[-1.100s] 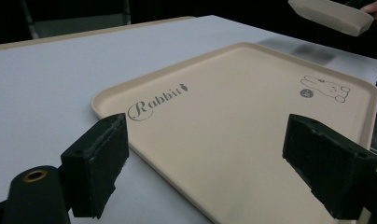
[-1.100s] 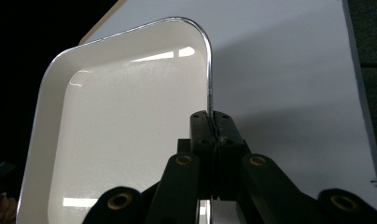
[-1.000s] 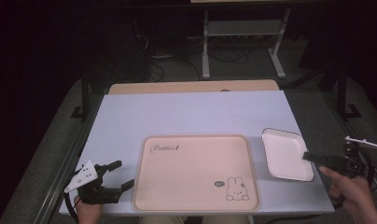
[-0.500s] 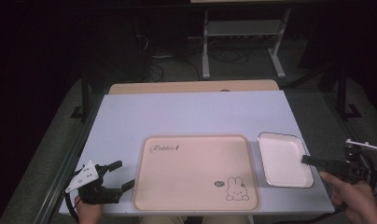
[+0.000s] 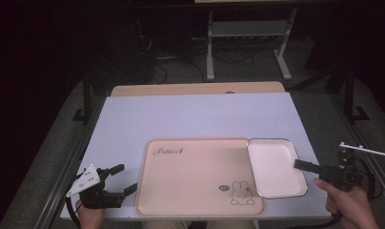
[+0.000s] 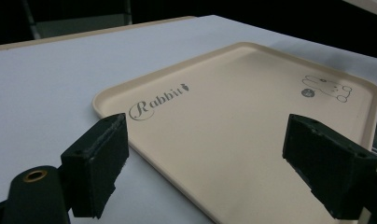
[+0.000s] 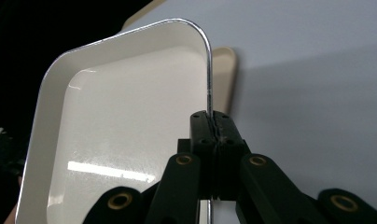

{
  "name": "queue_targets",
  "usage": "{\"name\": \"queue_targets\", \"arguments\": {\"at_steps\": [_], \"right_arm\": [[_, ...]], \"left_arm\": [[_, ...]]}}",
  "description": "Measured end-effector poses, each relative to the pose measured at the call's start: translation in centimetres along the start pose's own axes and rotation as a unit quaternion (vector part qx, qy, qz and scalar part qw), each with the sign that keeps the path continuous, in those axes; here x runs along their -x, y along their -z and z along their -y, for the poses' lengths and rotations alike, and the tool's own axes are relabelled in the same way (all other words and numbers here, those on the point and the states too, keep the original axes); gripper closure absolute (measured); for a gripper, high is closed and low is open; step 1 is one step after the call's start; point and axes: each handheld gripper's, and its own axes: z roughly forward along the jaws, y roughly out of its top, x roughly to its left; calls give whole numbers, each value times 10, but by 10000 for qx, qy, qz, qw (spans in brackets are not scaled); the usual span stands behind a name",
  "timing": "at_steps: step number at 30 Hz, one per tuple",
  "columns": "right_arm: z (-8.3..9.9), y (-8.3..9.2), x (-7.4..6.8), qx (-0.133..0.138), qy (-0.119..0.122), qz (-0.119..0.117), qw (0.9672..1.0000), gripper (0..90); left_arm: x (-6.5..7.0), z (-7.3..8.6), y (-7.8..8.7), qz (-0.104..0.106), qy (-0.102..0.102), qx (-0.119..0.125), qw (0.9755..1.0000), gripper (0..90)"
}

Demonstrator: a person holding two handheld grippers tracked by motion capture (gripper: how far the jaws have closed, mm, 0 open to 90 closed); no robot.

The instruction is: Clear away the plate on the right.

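The shallow white rectangular dish with rounded corners and a thin dark rim (image 5: 274,164) sits by the tabletop's right edge toward its near corner, its left side against or slightly over the right rim of the beige tray. Your right gripper (image 5: 300,165) has its black jaws pinched fully together on that dish's right rim; in the right gripper view the glossy dish (image 7: 121,130) stands edge-on with the rim clamped between the pads (image 7: 213,130). The flat beige plastic tray with a raised lip, "Rabbit" lettering and a small rabbit drawing (image 5: 200,176) lies along the near edge at its middle. Your left gripper (image 5: 120,179), near the near left corner, holds its matte block-shaped jaws wide apart with nothing between them, just beside the tray's (image 6: 233,126) left rim. The tabletop (image 5: 181,117) is a smooth pale sheet.
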Motion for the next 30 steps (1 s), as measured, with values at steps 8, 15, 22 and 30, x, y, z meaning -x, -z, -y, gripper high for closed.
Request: {"name": "queue_targets", "arguments": {"at_steps": [8, 15, 22, 30], "right_arm": [[-10, -12, -40, 15, 331, -197, 9993, 887], [-19, -37, -73, -88, 559, -242, 9981, 886], [-19, -63, -84, -94, 478, -244, 9985, 885], [-11, -91, -80, -103, 253, -230, 9994, 886]], "left_arm": [[0, 0, 1, -1, -1, 16, 10000, 140], [-1, 1, 2, -26, 33, 52, 10000, 140], [-2, 1, 3, -30, 34, 58, 10000, 140], [-2, 1, 3, -53, 50, 81, 9999, 140]]}}
